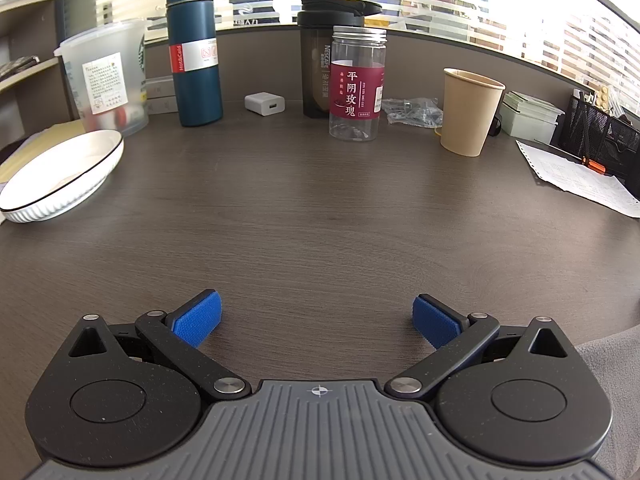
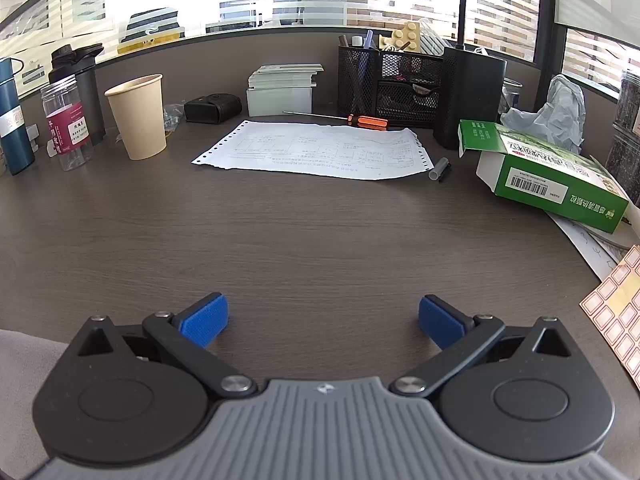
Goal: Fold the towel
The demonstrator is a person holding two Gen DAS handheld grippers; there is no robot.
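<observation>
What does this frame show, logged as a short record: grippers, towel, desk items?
left gripper: open, nothing between the pads, above bare desk
right gripper: open, holding nothing
towel: grey cloth at the lower right edge of the left view and the lower left edge of the right view; mostly out of frame, fold state cannot be told
desk: dark wood grain
left side items: white plate, blue flask
middle items: clear jar, paper cup
right side items: printed sheet, green box

Dark brown woodgrain desk [image 1: 320, 208], navy thermos [image 1: 196, 52] with a red-white band, tan paper cup [image 2: 140, 116], green box [image 2: 556, 176], orange-handled screwdriver [image 2: 368, 121], grey towel [image 1: 612, 368].
</observation>
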